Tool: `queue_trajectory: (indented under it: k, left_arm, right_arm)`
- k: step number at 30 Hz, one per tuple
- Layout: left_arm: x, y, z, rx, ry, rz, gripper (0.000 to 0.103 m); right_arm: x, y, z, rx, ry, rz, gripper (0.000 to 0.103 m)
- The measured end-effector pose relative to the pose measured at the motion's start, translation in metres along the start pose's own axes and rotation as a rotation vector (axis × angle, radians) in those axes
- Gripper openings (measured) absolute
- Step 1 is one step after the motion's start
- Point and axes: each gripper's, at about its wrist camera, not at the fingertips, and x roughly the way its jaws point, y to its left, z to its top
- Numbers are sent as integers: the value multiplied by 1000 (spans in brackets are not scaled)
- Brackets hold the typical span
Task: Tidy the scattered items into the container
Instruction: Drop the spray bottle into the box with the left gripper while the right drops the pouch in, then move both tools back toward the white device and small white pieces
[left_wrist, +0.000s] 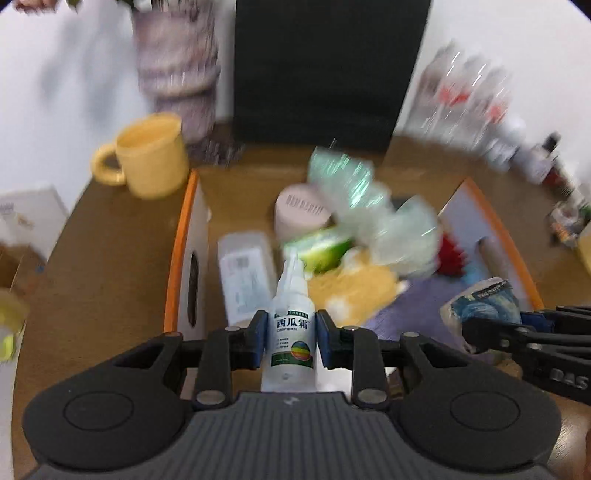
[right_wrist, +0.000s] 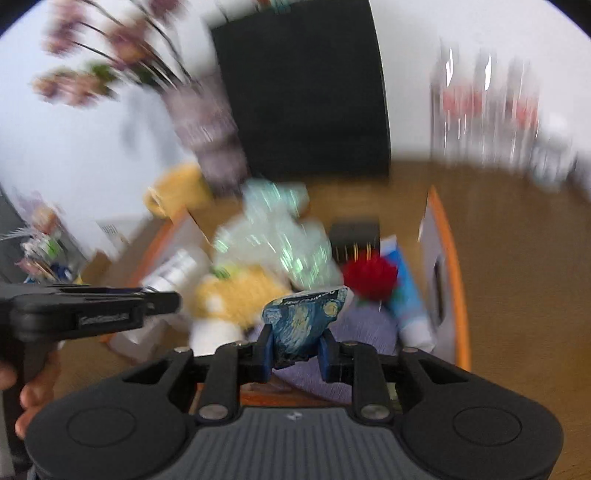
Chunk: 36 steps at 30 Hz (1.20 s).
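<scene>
A: How do the two tools sit?

B: Both point steeply down over the orange-rimmed container (left_wrist: 177, 236) on the brown bench (left_wrist: 110, 258). The left hand-held gripper (left_wrist: 291, 334) is clamped on one white spray bottle (left_wrist: 293, 325), nozzle toward 12 o'clock, body upright between the blue pads (left_wrist: 324, 332). The right hand-held gripper (right_wrist: 297, 350) is clamped on one small packet with a blue swirling print (right_wrist: 306, 317), pinched at its lower end.

A: Where is each relative to the other?

B: From the left wrist view the right tool comes in at 3 o'clock, its packet over the container's right half. From the right wrist view the left tool enters at 9 o'clock, with fingers of a hand (right_wrist: 33, 398) below it.

A: And inside the container?

B: Much is blurred. I count one pink round jar (left_wrist: 301, 216), one white box (left_wrist: 245, 273), one green box (left_wrist: 319, 249), one yellow plush thing (left_wrist: 354, 288), one red spiky thing (right_wrist: 371, 275), one clear crinkly bag (left_wrist: 369, 214) and one blue-and-white tube (right_wrist: 408, 306) over purple cloth (right_wrist: 365, 332).

A: Outside it?

B: One yellow mug (left_wrist: 147, 158) at 10 o'clock, standing on the bench beside a blurred vase (left_wrist: 177, 70)
</scene>
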Motion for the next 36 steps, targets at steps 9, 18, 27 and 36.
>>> queue_trajectory:
  k: [9,18,27,36]
  left_arm:
    - [-12,12,-4,16,30,-8,88]
    - [-22,15,-10,57,104,9,101]
    - [-6,13,-17,45,154,12,103]
    - [-3,18,-22,14,185,-13,103]
  right_arm:
    - [27,-6,0,77,143,-23,77]
    - [20,-8,3,43,254,-138,83]
    - [3,2,5,-11,265,-174,91]
    - [2,10,1,-52,275,-201,91]
